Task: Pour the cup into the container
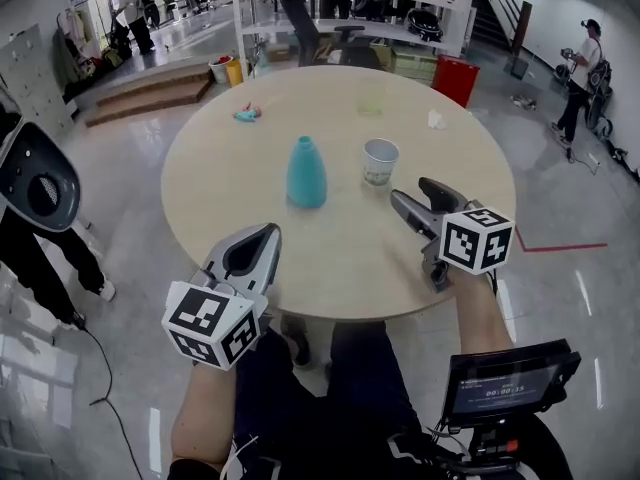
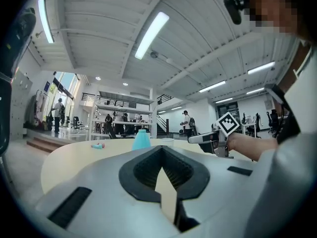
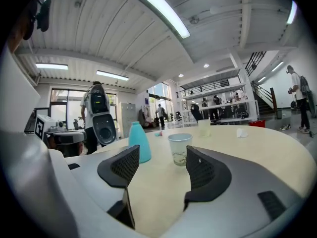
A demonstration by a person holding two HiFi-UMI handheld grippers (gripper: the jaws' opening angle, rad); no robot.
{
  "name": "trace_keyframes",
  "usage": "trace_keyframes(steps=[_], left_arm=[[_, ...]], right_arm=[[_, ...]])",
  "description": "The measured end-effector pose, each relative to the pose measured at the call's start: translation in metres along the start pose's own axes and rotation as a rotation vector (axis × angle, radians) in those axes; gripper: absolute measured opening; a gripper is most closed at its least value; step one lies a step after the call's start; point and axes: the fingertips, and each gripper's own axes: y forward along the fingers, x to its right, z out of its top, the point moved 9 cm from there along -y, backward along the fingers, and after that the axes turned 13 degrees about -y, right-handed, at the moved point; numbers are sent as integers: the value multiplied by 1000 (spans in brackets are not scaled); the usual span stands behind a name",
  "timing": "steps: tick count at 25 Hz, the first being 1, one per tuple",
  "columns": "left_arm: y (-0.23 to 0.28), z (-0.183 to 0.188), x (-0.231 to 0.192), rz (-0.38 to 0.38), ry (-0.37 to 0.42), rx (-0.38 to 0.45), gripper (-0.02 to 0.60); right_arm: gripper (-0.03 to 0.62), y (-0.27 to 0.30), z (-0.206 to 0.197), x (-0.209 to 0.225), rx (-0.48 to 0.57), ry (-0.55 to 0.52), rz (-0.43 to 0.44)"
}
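A translucent cup [image 1: 380, 161] stands upright on the round wooden table [image 1: 340, 258], with a little material at its bottom in the right gripper view [image 3: 179, 149]. To its left stands a teal, bottle-shaped container [image 1: 306, 172] [image 3: 138, 142] [image 2: 141, 139]. My right gripper [image 1: 412, 190] [image 3: 161, 157] is open and empty, just short of the cup, which shows between its jaws. My left gripper [image 1: 272, 228] [image 2: 161, 148] hovers over the table's near edge, shut on nothing, a short way before the container.
On the far side of the table are a pale yellowish cup [image 1: 371, 100], a small teal object [image 1: 247, 114] and a white crumpled scrap [image 1: 436, 119]. A red bin [image 1: 456, 78] stands beyond the table. A person holding a grey device [image 1: 40, 178] stands at the left.
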Motion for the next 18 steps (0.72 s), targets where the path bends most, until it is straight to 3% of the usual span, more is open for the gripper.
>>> trace_keyframes(steps=[2, 4, 6, 11, 18], left_arm=[[-15, -5, 19, 2, 0, -3, -2], [-25, -14, 41, 1, -9, -20, -2], [-34, -23, 69, -12, -30, -38, -2], [-71, -33, 131, 10, -45, -32, -2], [-154, -75, 201, -5, -41, -119, -2]], right_arm=[[288, -18, 2, -19, 35, -21, 43], [105, -40, 6, -35, 91, -37, 59], [44, -66, 5, -45, 124, -31, 76], [17, -133, 0, -74, 145, -47, 126], [17, -212, -8, -142, 174, -39, 145]])
